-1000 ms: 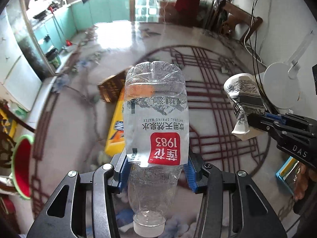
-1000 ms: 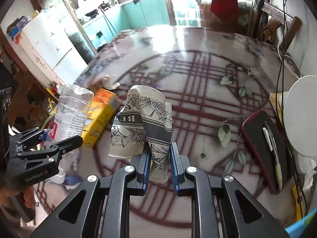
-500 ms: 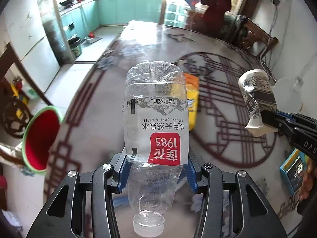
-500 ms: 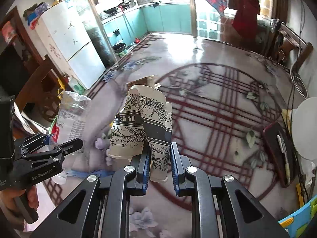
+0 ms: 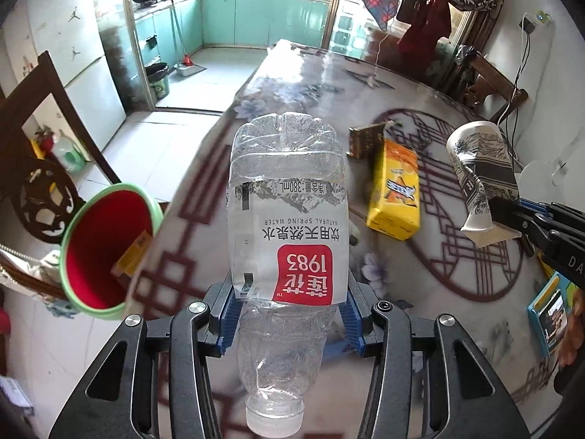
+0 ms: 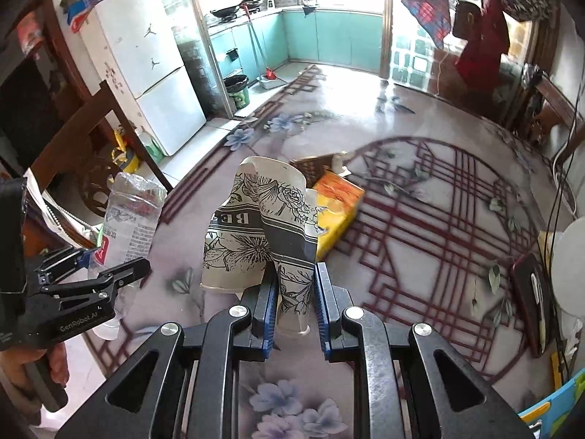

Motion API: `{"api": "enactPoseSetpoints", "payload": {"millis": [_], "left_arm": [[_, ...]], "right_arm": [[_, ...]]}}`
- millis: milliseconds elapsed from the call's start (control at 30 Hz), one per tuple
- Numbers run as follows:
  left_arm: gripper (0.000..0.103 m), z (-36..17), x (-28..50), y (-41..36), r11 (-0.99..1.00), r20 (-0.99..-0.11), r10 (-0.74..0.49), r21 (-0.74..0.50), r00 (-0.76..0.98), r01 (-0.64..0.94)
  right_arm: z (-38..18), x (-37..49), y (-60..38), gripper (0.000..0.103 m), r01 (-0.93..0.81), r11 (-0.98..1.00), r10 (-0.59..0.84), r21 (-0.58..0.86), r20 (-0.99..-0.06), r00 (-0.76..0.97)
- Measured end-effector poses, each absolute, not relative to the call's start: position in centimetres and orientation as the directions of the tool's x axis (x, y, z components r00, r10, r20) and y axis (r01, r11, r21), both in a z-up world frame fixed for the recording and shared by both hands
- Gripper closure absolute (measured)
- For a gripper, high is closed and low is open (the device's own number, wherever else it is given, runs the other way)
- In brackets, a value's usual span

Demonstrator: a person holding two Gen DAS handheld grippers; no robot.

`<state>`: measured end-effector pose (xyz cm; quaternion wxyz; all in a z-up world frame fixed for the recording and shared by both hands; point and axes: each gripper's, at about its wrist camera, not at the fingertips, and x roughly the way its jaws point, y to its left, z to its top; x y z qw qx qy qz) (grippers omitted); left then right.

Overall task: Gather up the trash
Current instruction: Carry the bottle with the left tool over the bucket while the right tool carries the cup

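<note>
My left gripper (image 5: pixel 287 323) is shut on an empty clear plastic water bottle (image 5: pixel 287 212) with a red and white label, cap end toward the camera. It hangs above the table's left edge. A red-lined bin with a green rim (image 5: pixel 106 245) stands below, off that edge. My right gripper (image 6: pixel 292 305) is shut on a crushed paper cup (image 6: pixel 256 230) printed with grey flowers, held over the table. The cup (image 5: pixel 482 175) shows at the right in the left wrist view, and the bottle (image 6: pixel 128 226) with the left gripper (image 6: pixel 106 278) at the left in the right wrist view.
On the patterned round table (image 5: pixel 457 256) lie a yellow tissue pack (image 5: pixel 396 190), a brown box (image 5: pixel 363 141), a dark red phone case with a pen (image 6: pixel 532 303) and a white lamp base (image 6: pixel 568 256). A wooden chair (image 5: pixel 47 139) and fridge (image 6: pixel 146 69) stand left.
Both grippers have carried the bottle and the cup leftward across the table toward its left edge. The bin and the kitchen floor have come into fuller view. Neither grip has changed.
</note>
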<state>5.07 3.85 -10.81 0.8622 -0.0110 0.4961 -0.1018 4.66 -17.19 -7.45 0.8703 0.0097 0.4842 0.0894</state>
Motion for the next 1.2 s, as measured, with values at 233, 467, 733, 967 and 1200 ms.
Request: {"api": "enactPoseSetpoints", "payload": {"millis": [233, 467, 733, 967, 1200], "left_arm": [[0.057, -11.1, 6.1, 7.8, 0.980, -0.852, -0.189, -0.130, 0.488, 0.153], [0.057, -11.5, 7.2, 12.5, 0.985, -0.856, -0.168, -0.132, 0.488, 0.107], [0.057, -12.4, 8.2, 18.0, 0.992, -0.865, -0.124, -0.122, 0.486, 0.036], [0.057, -13.5, 8.6, 22.7, 0.992, -0.876, -0.092, -0.121, 0.473, -0.032], [0.057, -15.0, 9.1, 26.1, 0.990, -0.888, -0.074, -0.120, 0.453, -0.074]], "right_arm": [[-6.7, 5.8, -12.5, 0.087, -0.167, 0.983, 0.157, 0.080, -0.840, 0.520], [-6.8, 7.4, -7.3, 0.086, -0.209, 0.976, 0.166, 0.066, -0.843, 0.512], [-7.0, 9.1, -1.5, 0.086, -0.269, 0.961, 0.191, 0.059, -0.847, 0.497], [-7.5, 10.3, 2.9, 0.086, -0.320, 0.946, 0.208, 0.051, -0.855, 0.476], [-7.9, 11.3, 6.9, 0.086, -0.368, 0.929, 0.222, 0.045, -0.862, 0.456]]}}
